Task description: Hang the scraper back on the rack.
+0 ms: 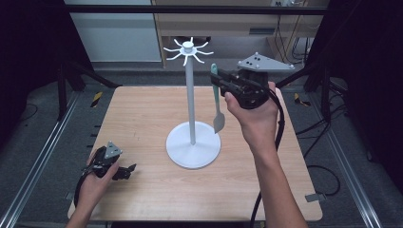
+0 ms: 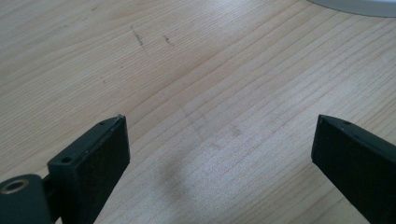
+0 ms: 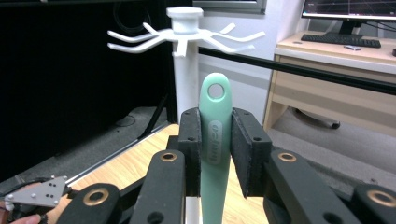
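From above, a green spatula (image 1: 216,95) is held upright by the right gripper (image 1: 223,81), at three o'clock of the white rack (image 1: 191,99). The left gripper (image 2: 219,154) is seen spread wide over the bare table (image 2: 196,70). In the right gripper view, the spatula handle (image 3: 215,135) is clamped, with the rack's hooks (image 3: 184,35) at twelve o'clock.

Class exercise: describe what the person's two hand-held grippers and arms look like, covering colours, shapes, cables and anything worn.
Both the left gripper and the right gripper are black, each topped by a grey three-cornered plate with small dots. The jaws are flat black blocks with textured pads; brass-coloured rings mark the linkage pivots. A black cable trails from the right one. The forearms are bare, without sleeves.
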Demonstrator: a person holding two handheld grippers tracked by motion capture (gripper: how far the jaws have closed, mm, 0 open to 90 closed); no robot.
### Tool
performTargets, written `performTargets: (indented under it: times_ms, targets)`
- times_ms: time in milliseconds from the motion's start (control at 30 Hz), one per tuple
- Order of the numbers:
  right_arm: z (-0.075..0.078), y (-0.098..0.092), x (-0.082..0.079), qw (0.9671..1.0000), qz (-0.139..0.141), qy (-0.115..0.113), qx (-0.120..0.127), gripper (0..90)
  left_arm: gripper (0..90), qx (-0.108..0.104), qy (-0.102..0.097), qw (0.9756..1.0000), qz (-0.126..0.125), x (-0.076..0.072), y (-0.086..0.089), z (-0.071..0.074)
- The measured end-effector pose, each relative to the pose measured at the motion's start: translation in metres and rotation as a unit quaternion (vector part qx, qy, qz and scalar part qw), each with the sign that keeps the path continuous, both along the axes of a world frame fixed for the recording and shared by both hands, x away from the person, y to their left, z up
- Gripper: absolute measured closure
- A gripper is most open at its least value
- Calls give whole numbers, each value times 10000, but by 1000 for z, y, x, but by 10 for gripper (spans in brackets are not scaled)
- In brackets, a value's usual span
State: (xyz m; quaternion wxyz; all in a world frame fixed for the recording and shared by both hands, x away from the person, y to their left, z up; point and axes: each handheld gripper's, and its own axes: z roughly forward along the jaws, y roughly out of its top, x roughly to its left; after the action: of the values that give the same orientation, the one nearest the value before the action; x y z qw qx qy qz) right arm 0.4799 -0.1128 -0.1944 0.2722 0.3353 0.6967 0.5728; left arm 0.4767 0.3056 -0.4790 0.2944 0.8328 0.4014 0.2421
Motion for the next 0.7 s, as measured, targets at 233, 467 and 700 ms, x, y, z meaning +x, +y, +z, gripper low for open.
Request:
performTargets:
  times_ms: [233, 467, 700]
  targets:
    - [9, 6, -4, 9999, 80, -99, -6, 748, 40, 8, -2, 10000, -8, 0, 0, 0]
    - [13, 11, -3, 9999, 134, -87, -48, 748, 40, 1, -8, 10000, 0, 0, 0, 0]
    - [14, 15, -1, 9998, 148, -43, -105, 748, 40, 0, 1, 10000, -9, 0, 0, 0]
